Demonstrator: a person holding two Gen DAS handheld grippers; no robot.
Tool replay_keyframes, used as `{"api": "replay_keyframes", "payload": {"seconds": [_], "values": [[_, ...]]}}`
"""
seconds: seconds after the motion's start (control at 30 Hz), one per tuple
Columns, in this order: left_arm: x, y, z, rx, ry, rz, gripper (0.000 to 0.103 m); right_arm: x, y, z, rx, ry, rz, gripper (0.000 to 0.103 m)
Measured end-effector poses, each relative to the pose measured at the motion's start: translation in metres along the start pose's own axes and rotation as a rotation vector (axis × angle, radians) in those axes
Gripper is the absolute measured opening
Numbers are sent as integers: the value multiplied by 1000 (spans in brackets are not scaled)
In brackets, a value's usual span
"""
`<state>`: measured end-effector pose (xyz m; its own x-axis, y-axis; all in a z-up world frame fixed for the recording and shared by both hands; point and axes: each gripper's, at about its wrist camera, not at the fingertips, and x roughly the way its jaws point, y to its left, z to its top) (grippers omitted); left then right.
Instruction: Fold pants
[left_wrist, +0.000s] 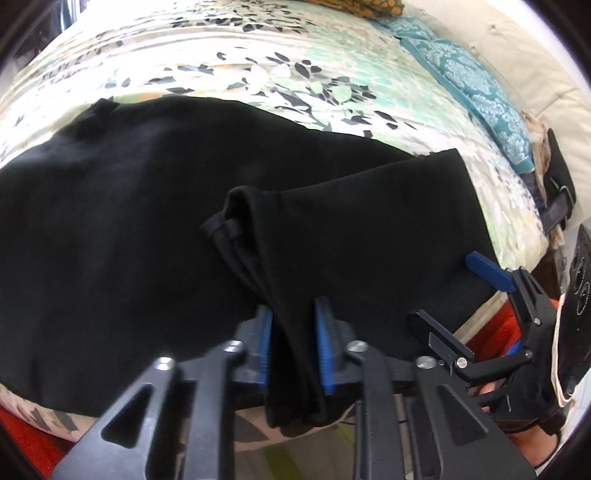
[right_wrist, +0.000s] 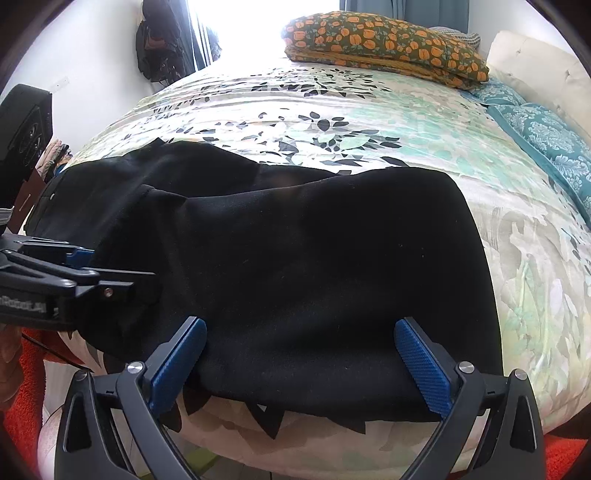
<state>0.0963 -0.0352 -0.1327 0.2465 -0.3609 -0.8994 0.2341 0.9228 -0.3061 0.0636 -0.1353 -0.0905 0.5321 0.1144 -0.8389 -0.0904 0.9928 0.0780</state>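
The black pants (right_wrist: 295, 258) lie spread across the near edge of my bed, on the leaf-print quilt (right_wrist: 332, 110), one layer doubled over another. My left gripper (left_wrist: 293, 350) has its blue pads nearly together, pinching a bunched fold of the pants' fabric that hangs over the bed's edge. My right gripper (right_wrist: 299, 365) stands wide open, one finger on either side of the pants' near edge, nothing pinched. At the far end a folded blanket with orange flowers (right_wrist: 384, 44) sits beside a teal patterned pillow (right_wrist: 546, 136). Red carpet (right_wrist: 22, 387) shows below the bed's edge.
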Motion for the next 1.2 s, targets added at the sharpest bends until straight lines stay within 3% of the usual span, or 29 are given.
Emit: {"api": "replay_keyframes", "payload": {"seconds": [0.07, 0.2, 0.3, 0.43, 0.5, 0.6, 0.67, 0.77, 0.9, 1.0, 1.07, 1.13, 1.2], "values": [[-13, 3, 3, -13, -32, -19, 10, -15, -8, 2, 31, -34, 25, 101], [-55, 9, 15, 24, -137, -18, 10, -65, -37, 4, 155, -220, 23, 101], [-59, 23, 23, 63, -123, 32, 10, -81, -65, 3, 257, -279, -30, 101], [-31, 39, 12, 46, -31, 64, 10, -53, -88, 1, 369, -171, -55, 101], [-21, 35, 1, 63, -26, 99, 12, -30, -85, -1, 347, -69, -51, 101], [-18, 35, -1, 70, -34, 145, 28, 6, -72, -15, 261, 108, -105, 101], [-27, 46, 2, 19, -47, 145, 42, 4, -76, -17, 281, 82, -108, 103], [-53, 74, 7, -96, -123, 154, 56, 3, -78, -20, 281, 83, -102, 103], [-88, 87, 5, -211, -262, 202, 55, 4, -77, -21, 282, 79, -112, 103], [-98, 63, 0, -165, -349, 165, 55, 6, -77, -19, 288, 78, -114, 103], [-95, 37, -5, -84, -374, 118, 59, 6, -76, -18, 285, 77, -119, 103], [-74, 10, -3, 36, -320, 101, 61, 6, -76, -19, 286, 74, -118, 103], [-47, -3, -5, 113, -248, 147, 61, 6, -77, -19, 287, 75, -113, 103]]}}
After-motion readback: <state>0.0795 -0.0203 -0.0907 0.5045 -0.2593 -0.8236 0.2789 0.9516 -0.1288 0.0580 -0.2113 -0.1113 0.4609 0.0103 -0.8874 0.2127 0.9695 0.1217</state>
